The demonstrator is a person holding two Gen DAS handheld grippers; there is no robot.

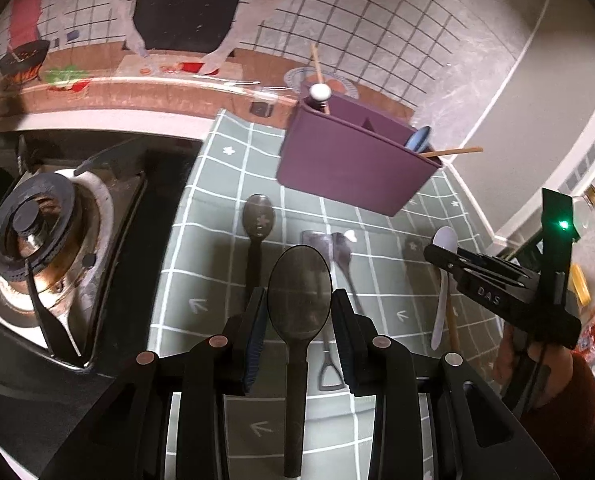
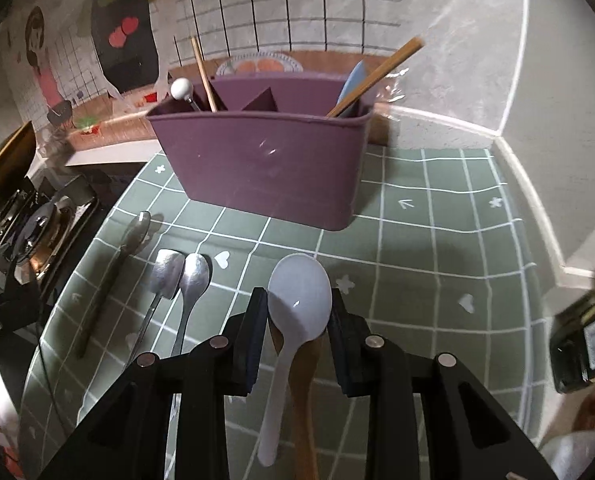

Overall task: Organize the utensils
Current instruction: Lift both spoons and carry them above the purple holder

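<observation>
Each gripper's half-open jaws clasp a spoon, left gripper (image 1: 297,312) a dark spoon (image 1: 299,300), right gripper (image 2: 297,312) a white spoon (image 2: 299,296); ahead, the purple holder (image 2: 265,160) is partly filled, three spoons left.

- "DAS", pale letters on black body of right gripper (image 1: 433,250), left wrist view.
- White label on dark bottle (image 2: 585,350) at mat's right edge: print too small to read.
- No other legible text.
</observation>
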